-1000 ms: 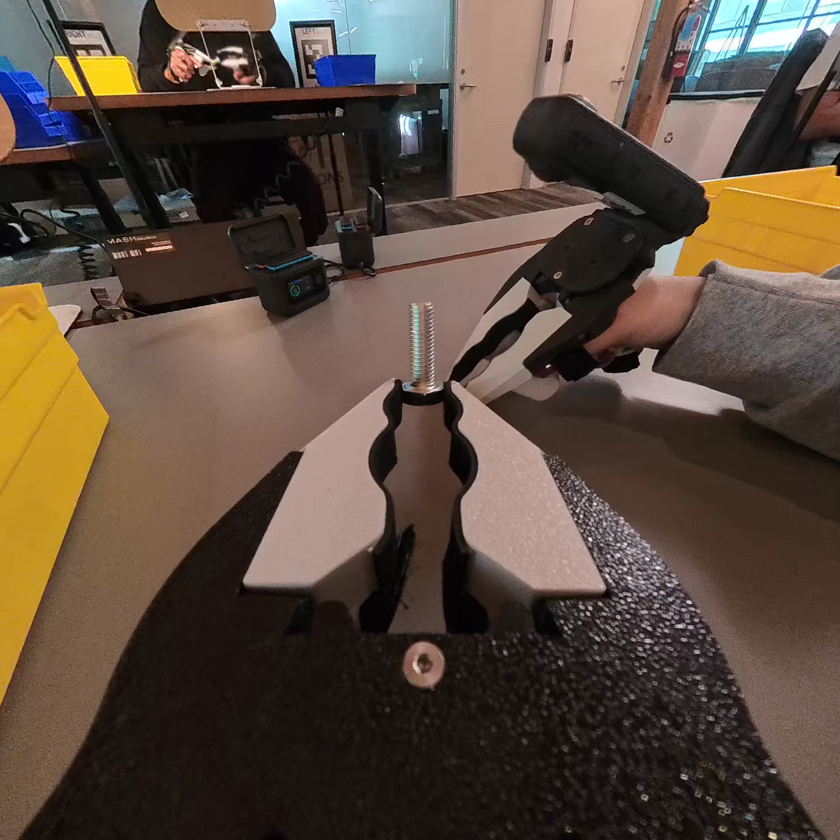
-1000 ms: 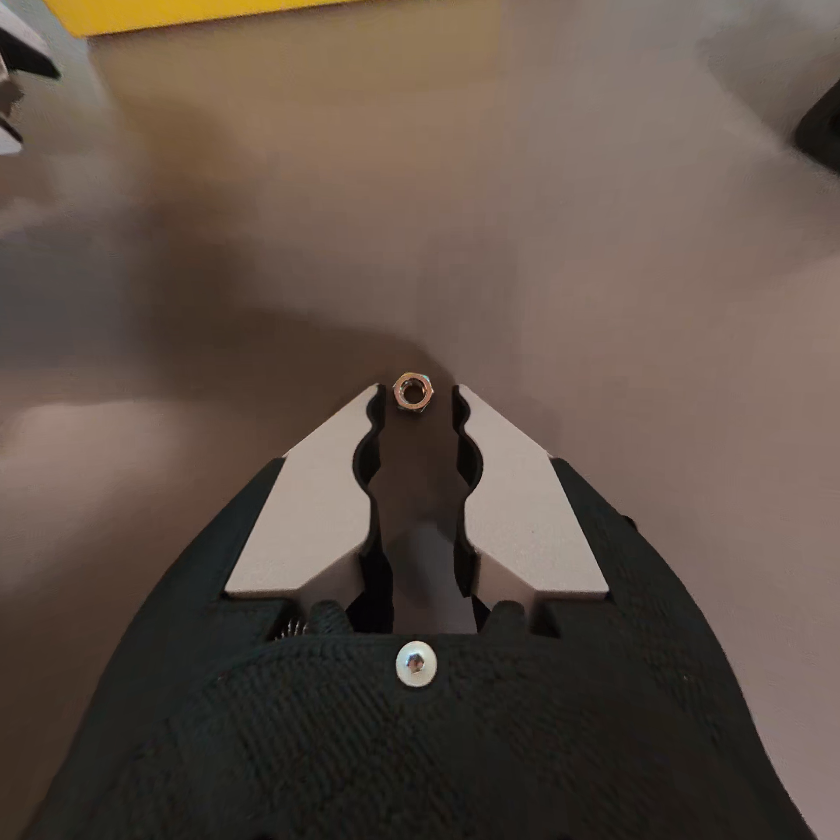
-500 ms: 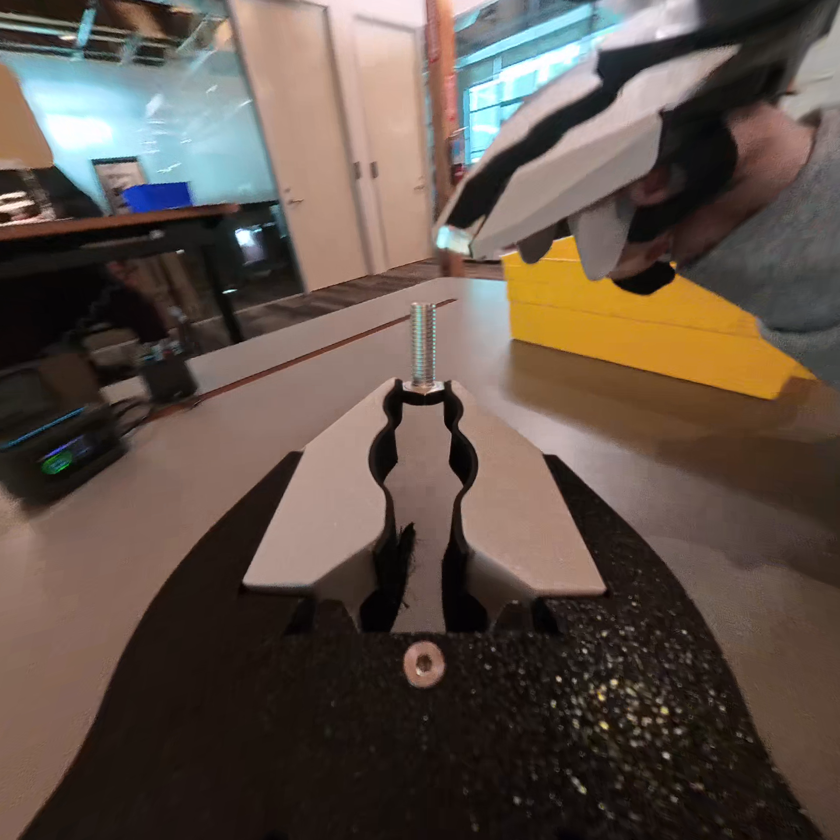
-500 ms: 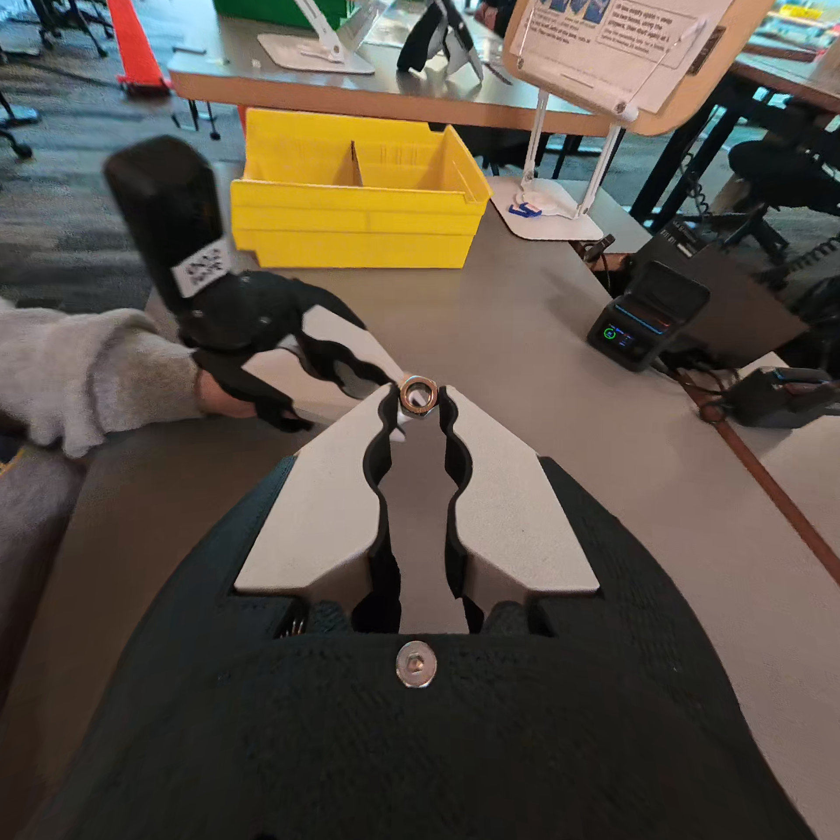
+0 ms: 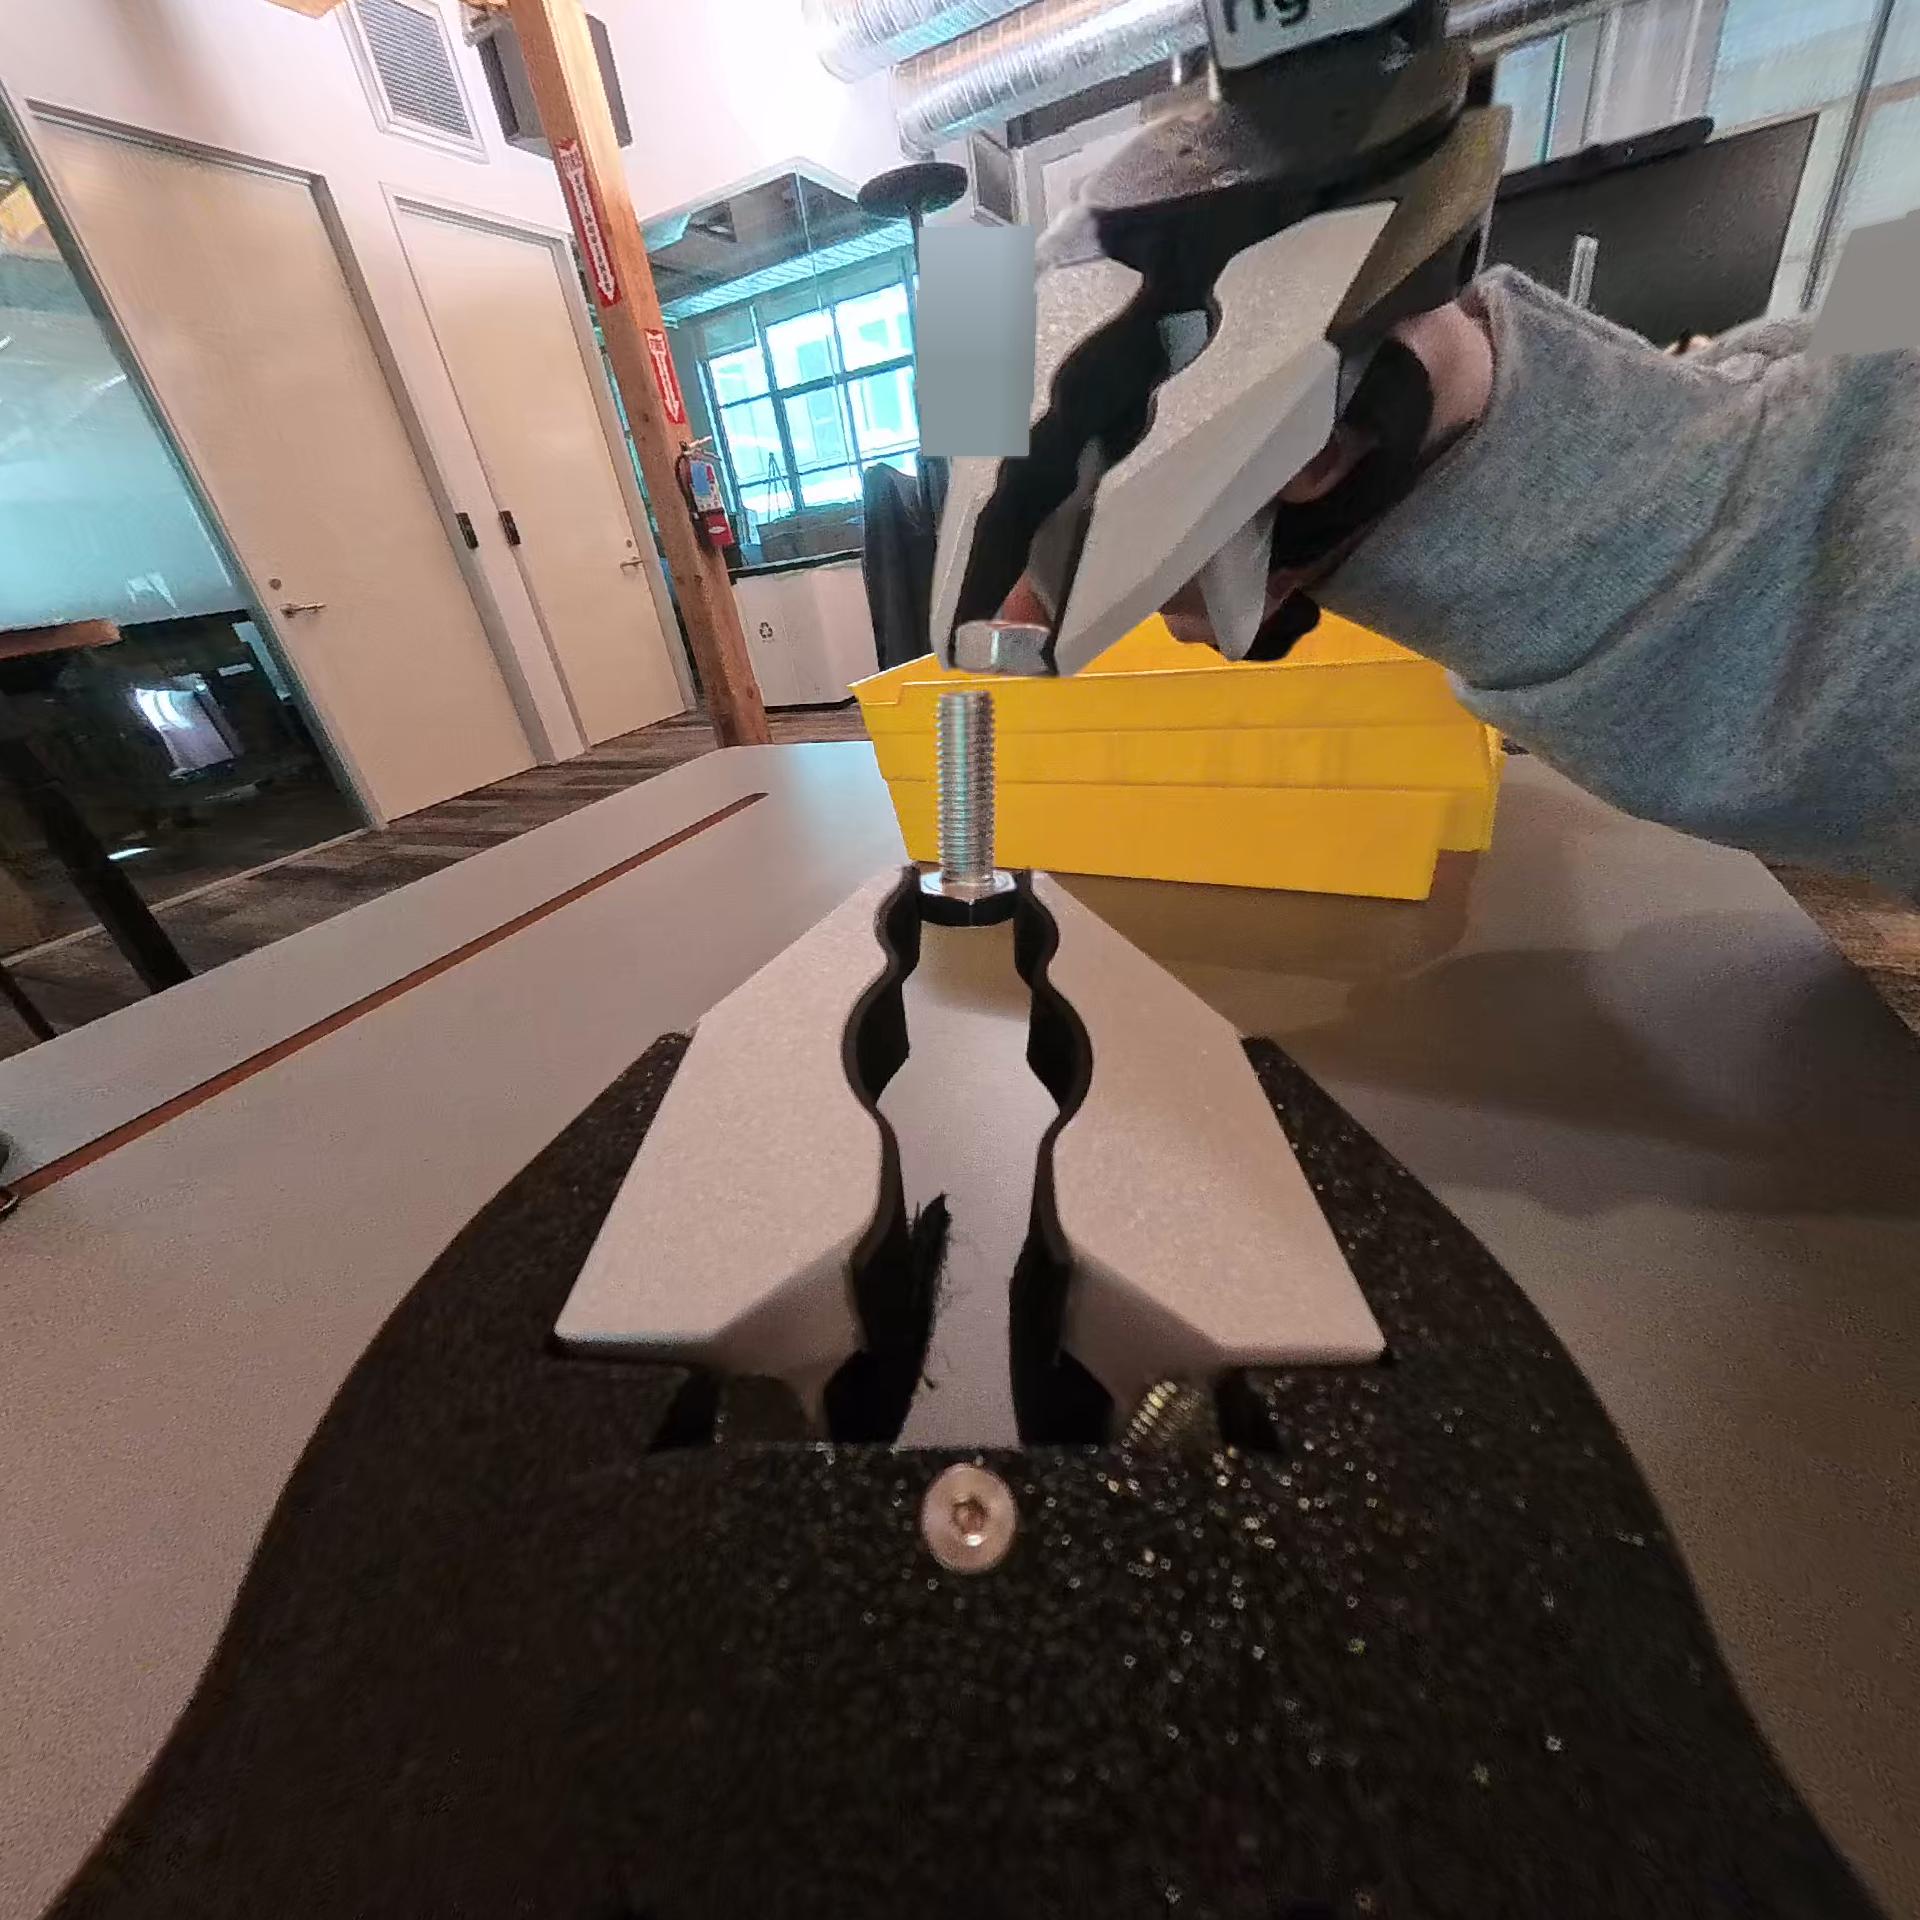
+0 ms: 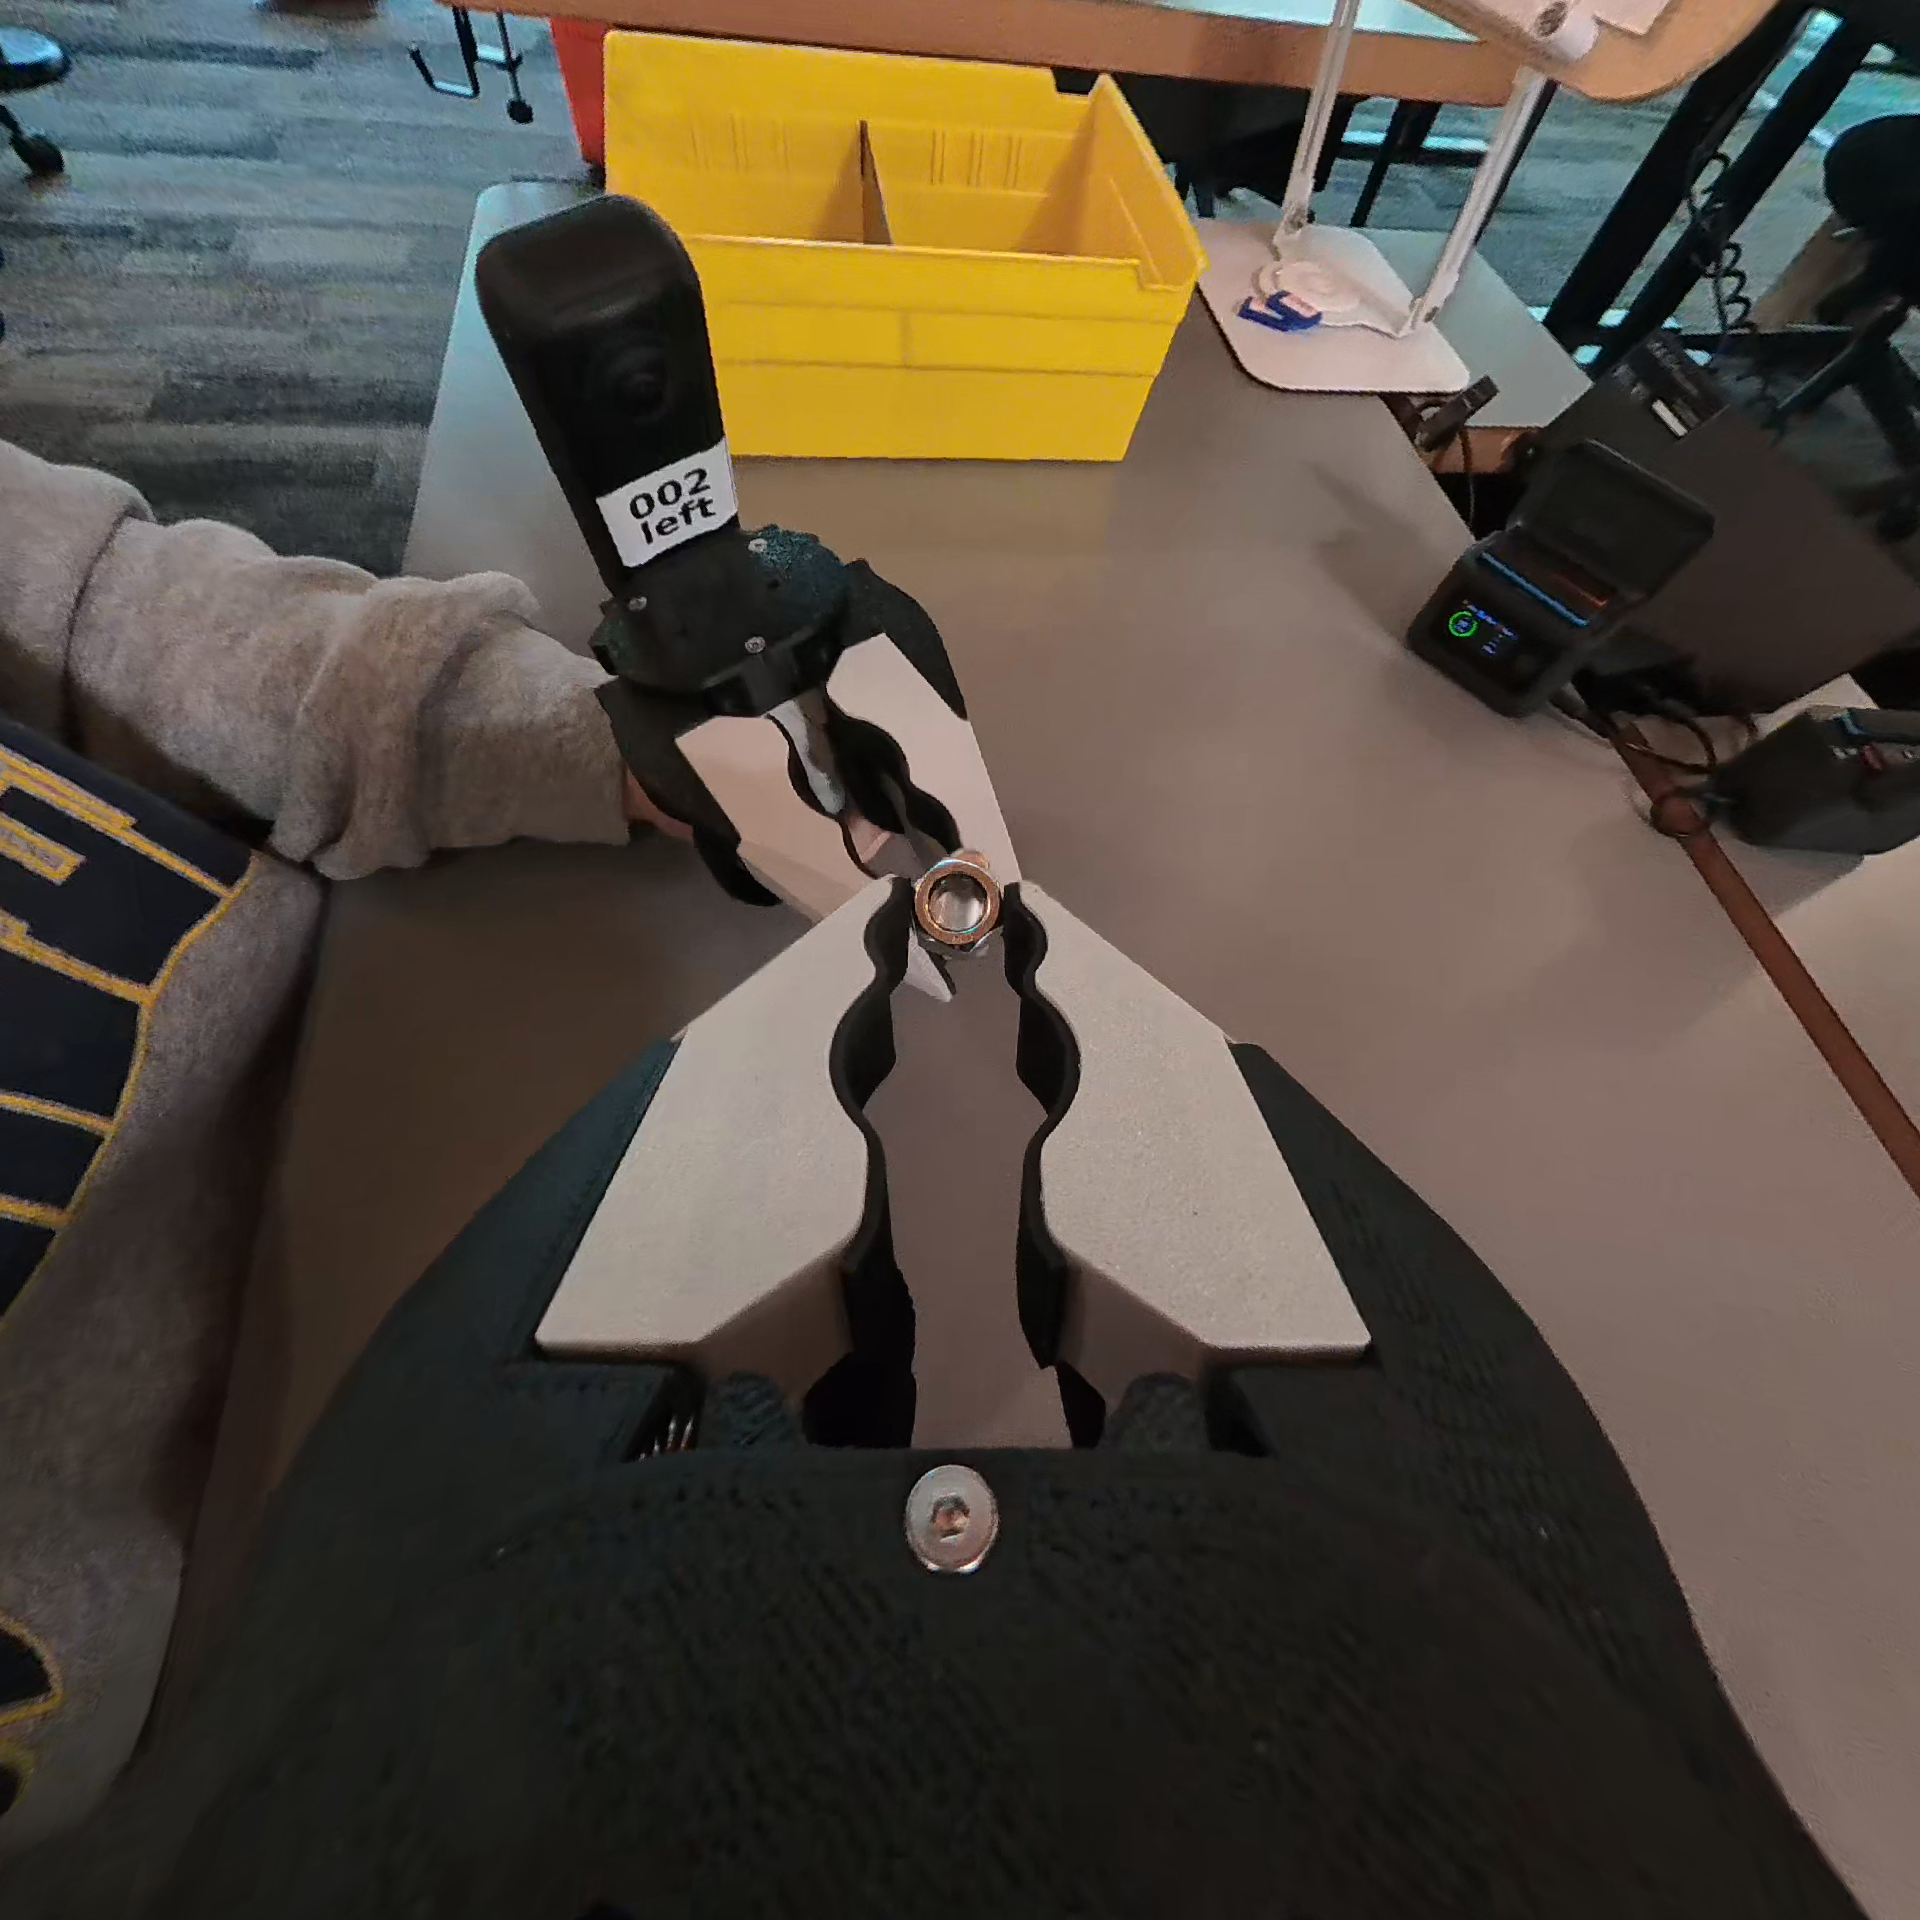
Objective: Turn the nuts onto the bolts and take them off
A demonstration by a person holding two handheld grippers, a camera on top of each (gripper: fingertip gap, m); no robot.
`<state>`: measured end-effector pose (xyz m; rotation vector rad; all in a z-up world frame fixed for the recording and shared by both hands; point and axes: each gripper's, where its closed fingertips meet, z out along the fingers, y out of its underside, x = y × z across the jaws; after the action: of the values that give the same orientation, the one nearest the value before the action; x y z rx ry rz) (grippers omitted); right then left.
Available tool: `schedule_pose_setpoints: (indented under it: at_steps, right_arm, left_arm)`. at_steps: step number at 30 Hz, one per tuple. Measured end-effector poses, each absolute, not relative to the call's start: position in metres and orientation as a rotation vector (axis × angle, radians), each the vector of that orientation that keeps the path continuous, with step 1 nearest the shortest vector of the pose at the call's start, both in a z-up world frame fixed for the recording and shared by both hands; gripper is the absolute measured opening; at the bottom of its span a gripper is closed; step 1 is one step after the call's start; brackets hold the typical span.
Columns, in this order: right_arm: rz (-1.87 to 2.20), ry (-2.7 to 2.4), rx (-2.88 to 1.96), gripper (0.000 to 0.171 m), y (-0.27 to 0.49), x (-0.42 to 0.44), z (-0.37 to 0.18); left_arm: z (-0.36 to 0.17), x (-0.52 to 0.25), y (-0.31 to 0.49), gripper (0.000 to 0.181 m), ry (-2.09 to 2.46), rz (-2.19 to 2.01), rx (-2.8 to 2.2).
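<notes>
My left gripper (image 5: 971,902) is shut on the hex head of a silver bolt (image 5: 964,798), which stands upright with its thread pointing up. My right gripper (image 6: 954,912) is shut on a silver hex nut (image 6: 956,902). In the left wrist view the right gripper (image 5: 1003,649) comes down from the upper right and holds the nut (image 5: 1000,647) just above the bolt's tip, with a small gap between them. In the right wrist view the left gripper (image 6: 914,852) lies under the nut, and the bolt is hidden behind the nut.
A grey table (image 5: 416,1039) lies below. A yellow bin (image 5: 1164,769) stands behind the bolt, and another yellow bin (image 6: 894,270) stands at the table's far end. Black devices (image 6: 1548,592) and cables sit at the right edge. A grey sleeve (image 6: 312,686) reaches in from the left. Across from one pair of fingers to the other is roughly 4 cm.
My right gripper closed on the nut on the table, lifted it and carried it over the bolt. The left gripper turned to the right with the bolt still upright.
</notes>
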<state>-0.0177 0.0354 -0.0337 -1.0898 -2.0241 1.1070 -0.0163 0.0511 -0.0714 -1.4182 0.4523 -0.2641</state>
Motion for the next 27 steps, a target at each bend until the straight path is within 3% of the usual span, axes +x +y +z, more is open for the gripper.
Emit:
schedule_pose_setpoints:
  at_steps: [18, 27]
  right_arm:
    - [1.075, -2.338, -1.003, 0.017, 0.026, -0.021, -0.036]
    - [1.057, -2.056, -1.253, 0.017, 0.036, -0.047, -0.037]
  left_arm:
    - [-0.069, -0.007, 0.043, 0.016, 0.47, -0.372, -1.408]
    - [-0.072, -0.03, 0.052, 0.016, 0.318, -0.294, -1.464]
